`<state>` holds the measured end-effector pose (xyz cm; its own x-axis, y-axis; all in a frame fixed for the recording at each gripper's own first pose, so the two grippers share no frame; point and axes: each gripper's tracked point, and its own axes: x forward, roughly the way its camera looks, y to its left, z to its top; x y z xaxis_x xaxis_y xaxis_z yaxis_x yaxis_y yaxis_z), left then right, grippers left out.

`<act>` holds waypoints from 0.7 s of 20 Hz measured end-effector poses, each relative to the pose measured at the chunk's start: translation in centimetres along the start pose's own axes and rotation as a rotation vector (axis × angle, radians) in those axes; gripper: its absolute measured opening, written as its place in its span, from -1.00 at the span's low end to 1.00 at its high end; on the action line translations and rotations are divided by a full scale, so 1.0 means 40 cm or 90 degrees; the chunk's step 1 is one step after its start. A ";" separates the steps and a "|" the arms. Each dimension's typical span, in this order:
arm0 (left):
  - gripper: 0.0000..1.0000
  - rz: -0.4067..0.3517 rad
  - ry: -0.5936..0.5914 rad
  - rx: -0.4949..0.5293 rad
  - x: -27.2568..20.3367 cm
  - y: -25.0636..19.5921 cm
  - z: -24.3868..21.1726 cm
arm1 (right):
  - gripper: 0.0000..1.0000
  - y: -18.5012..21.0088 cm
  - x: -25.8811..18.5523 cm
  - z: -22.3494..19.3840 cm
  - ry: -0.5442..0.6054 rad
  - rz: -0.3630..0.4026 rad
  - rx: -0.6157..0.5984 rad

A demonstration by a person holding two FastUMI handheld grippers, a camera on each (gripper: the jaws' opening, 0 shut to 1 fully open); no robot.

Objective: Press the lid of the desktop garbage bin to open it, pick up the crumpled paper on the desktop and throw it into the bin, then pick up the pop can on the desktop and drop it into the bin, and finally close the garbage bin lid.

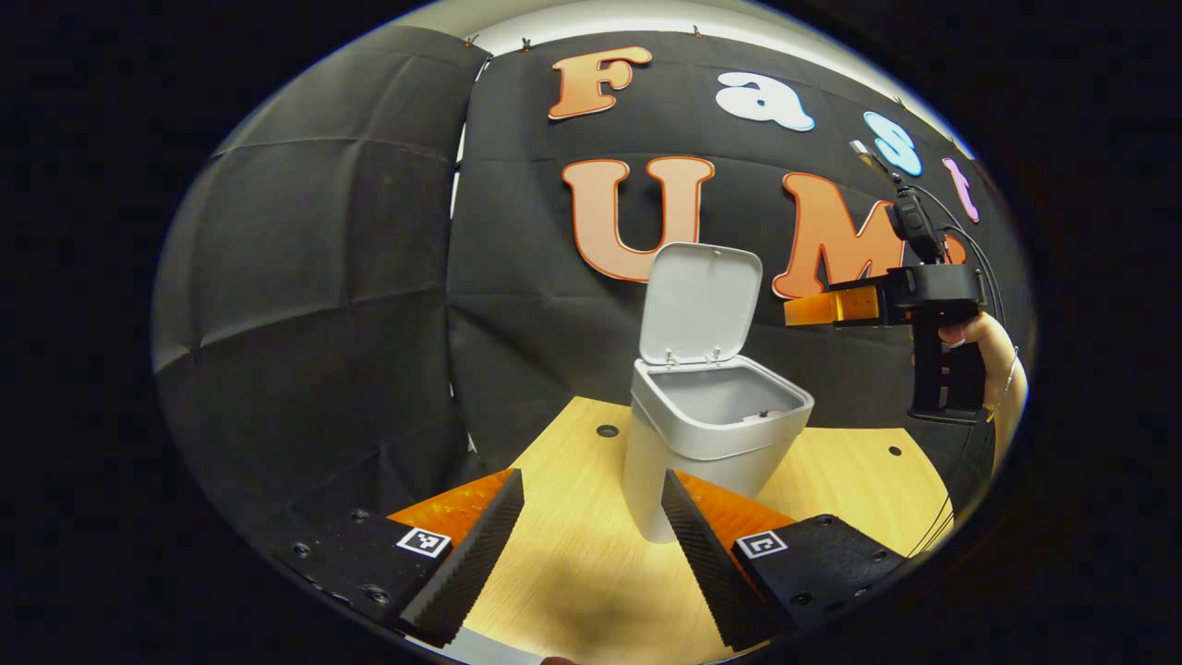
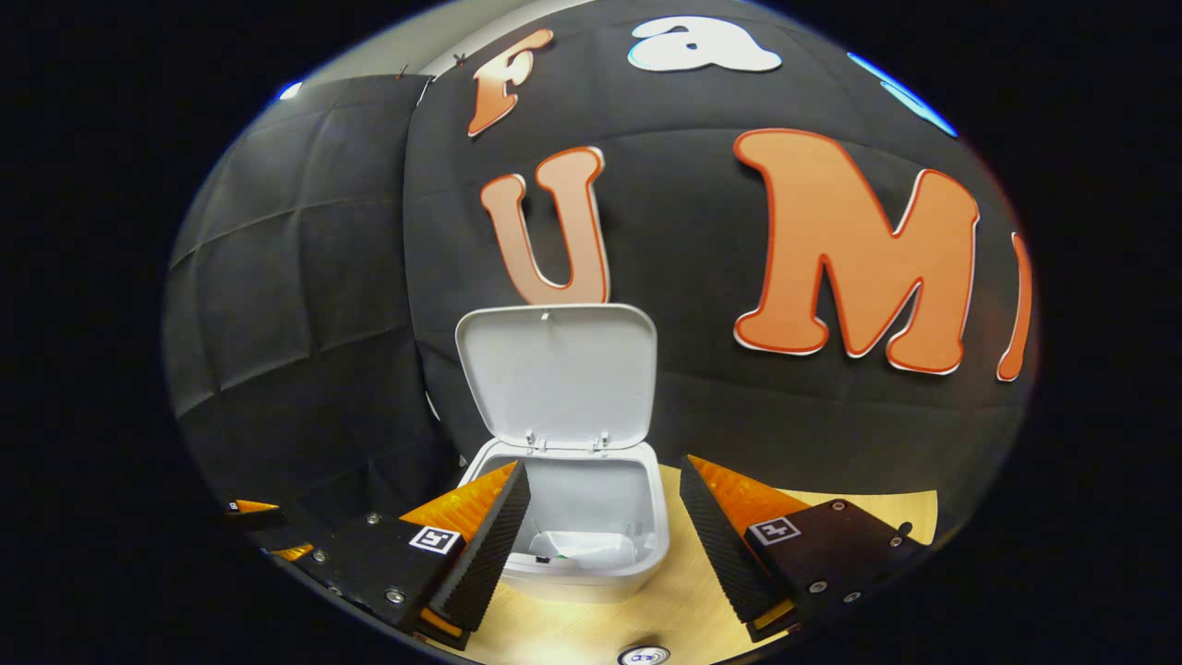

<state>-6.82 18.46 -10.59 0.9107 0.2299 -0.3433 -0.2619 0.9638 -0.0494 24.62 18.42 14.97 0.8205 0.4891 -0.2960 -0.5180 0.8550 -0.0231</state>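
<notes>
Both hand-held grippers (image 1: 591, 545) (image 2: 605, 545) released, bin (image 1: 702, 443) lid (image 1: 699, 303) raised, crumpled paper (image 2: 582, 551) inside

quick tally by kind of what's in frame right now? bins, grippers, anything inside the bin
Bin, lid up: 1
Grippers: 2, left, right
Crumpled paper in the bin: 1
Total: 4

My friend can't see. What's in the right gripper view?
A white bin stands on a wooden table with its lid flipped up. The right gripper hovers above it, fingers apart and holding nothing.
</notes>
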 end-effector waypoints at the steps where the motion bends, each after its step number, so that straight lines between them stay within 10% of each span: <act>1: 0.92 -0.009 -0.002 0.003 0.002 -0.020 0.005 | 0.94 -0.025 -0.029 0.009 -0.009 -0.008 0.001; 14: 0.92 -0.161 -0.023 0.058 0.019 -0.398 -0.010 | 0.94 -0.412 -0.442 -0.018 -0.122 -0.216 0.072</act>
<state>-2.06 3.24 -10.43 0.9545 -0.0166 -0.2977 0.0037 0.9990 -0.0438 18.47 -4.45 19.90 0.9761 0.1903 -0.1054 -0.1892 0.9817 0.0203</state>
